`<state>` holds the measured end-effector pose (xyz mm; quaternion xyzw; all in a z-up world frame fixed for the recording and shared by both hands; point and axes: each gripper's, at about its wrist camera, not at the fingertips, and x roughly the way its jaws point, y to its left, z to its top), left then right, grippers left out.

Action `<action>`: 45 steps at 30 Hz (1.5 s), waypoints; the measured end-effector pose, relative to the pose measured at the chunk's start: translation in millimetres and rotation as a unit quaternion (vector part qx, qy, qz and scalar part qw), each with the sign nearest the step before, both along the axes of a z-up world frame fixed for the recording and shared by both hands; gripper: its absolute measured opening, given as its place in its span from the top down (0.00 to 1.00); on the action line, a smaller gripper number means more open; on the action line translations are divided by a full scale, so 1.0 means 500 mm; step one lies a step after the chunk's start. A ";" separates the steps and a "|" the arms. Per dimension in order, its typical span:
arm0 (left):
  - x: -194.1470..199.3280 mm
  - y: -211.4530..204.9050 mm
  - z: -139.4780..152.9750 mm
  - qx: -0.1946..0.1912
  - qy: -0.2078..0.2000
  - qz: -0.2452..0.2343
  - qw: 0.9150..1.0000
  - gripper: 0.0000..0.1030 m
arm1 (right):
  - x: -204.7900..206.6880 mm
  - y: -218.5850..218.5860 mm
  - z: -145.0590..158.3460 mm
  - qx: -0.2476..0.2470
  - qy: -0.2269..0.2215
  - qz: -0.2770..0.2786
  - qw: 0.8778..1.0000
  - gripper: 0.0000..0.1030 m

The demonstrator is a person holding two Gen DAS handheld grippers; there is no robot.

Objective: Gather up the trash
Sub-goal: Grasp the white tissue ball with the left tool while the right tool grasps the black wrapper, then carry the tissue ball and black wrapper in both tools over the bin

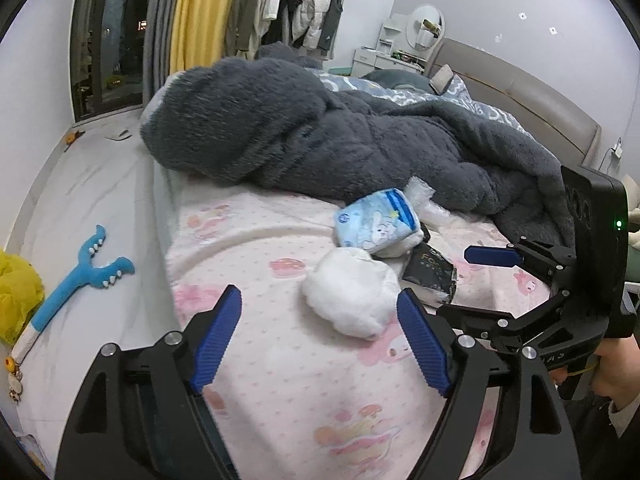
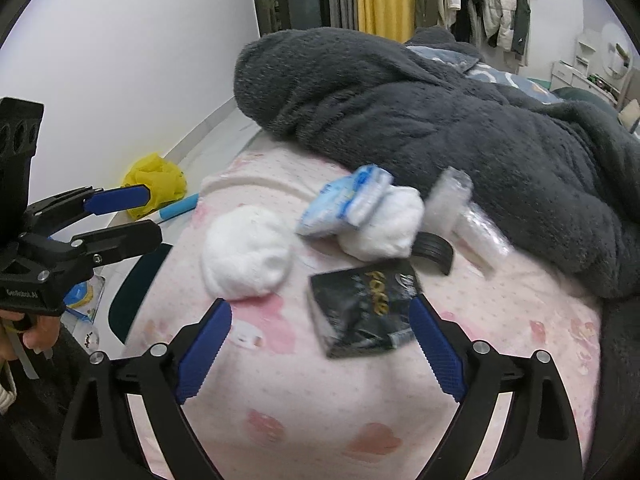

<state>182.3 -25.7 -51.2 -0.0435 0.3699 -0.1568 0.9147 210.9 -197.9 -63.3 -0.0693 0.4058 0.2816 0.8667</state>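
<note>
The left tongs (image 1: 320, 322) are spread wide and hold nothing. A soft white wad (image 1: 350, 292) lies on the pink bed sheet (image 1: 280, 380), right between the two blue tips and close to the right one. I cannot tell if that tip touches it. Just past the wad, farther from these tongs, sits a rolled-up blue and white diaper (image 1: 376, 220). To the right of the wad lies a black packet (image 1: 430, 276) with gold letters. A crumpled bit of clear plastic (image 1: 424, 200) peeks out behind the diaper, up against a big fluffy grey blanket (image 1: 320, 136).

The right tongs (image 2: 322, 320) are spread wide too, with nothing squeezed. The black packet lies between their tips, right beside the right blue tip. The white wad sits just ahead of the left tip. Farther out are the diaper, a second white wad (image 2: 384, 228) next to it, a small curved black piece (image 2: 434, 252) and the clear plastic.

Off to the left of the left tongs, down on the floor, lie a blue toy (image 1: 80, 276) with a forked end and a yellow plastic bag (image 1: 18, 296). A hand (image 2: 36, 332) grips the handle of the left tongs.
</note>
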 end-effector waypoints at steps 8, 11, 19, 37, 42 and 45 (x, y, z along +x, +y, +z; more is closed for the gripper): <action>0.023 -0.048 -0.026 0.000 0.018 -0.009 1.000 0.19 | 0.018 -0.038 -0.030 0.001 -0.005 0.002 1.000 0.05; 0.034 -0.058 -0.037 -0.004 0.028 -0.006 1.000 0.19 | 0.021 -0.049 -0.036 0.004 -0.006 0.003 1.000 0.05; 0.055 -0.077 -0.064 -0.011 0.049 0.000 0.999 0.20 | 0.032 -0.070 -0.054 0.011 -0.008 -0.001 1.000 0.04; 0.071 -0.084 -0.087 0.002 0.062 0.006 0.998 0.46 | 0.061 -0.045 -0.084 0.022 0.015 0.019 0.999 0.05; 0.069 -0.077 -0.075 -0.011 0.056 0.007 0.998 0.49 | 0.066 -0.043 -0.086 0.020 0.020 0.017 0.999 0.08; 0.064 -0.074 -0.065 -0.014 0.048 0.004 0.999 0.50 | 0.068 -0.041 -0.086 0.020 0.022 0.014 0.999 0.14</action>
